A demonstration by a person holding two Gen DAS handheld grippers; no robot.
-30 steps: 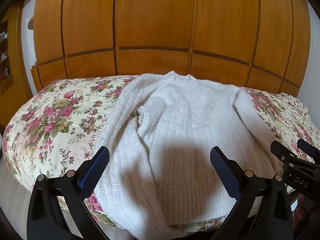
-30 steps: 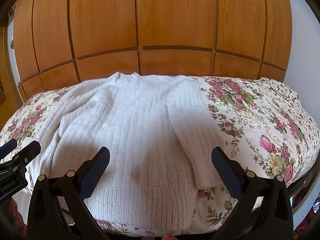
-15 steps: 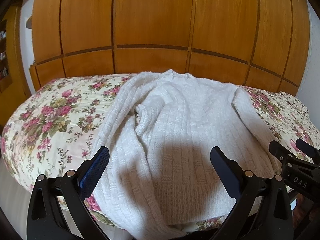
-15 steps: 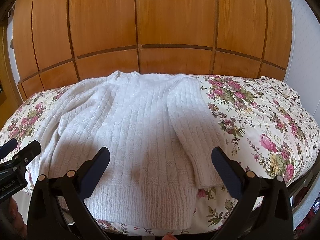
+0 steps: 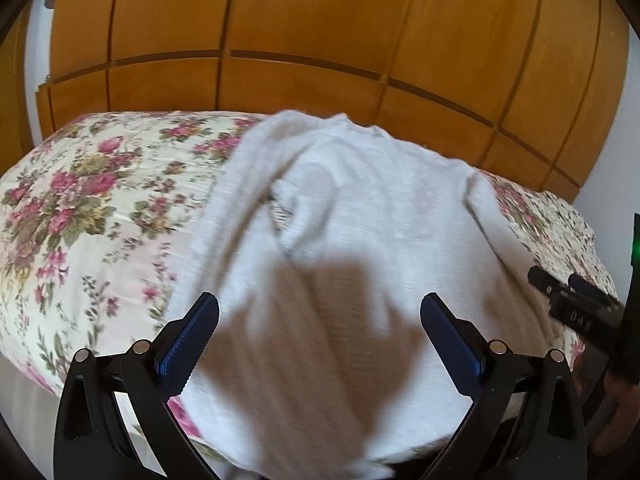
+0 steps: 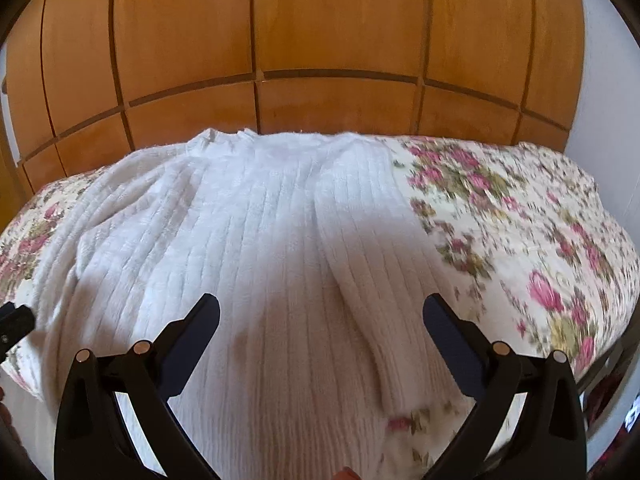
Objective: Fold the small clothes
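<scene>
A white ribbed knit sweater lies spread on a floral bedspread, neck toward the wooden wall. In the right wrist view the sweater has its right sleeve folded down along the body. My left gripper is open and empty, just above the sweater's lower body. My right gripper is open and empty above the hem, beside the sleeve. The right gripper also shows at the right edge of the left wrist view.
A wooden panelled wardrobe rises right behind the bed. The floral bedspread extends to the right of the sweater, and its edge drops off at the near side. The left gripper's tip shows at the left edge of the right wrist view.
Both grippers have moved forward and lower over the sweater, which now looks larger. The view is blurred from motion. Both stay open.
</scene>
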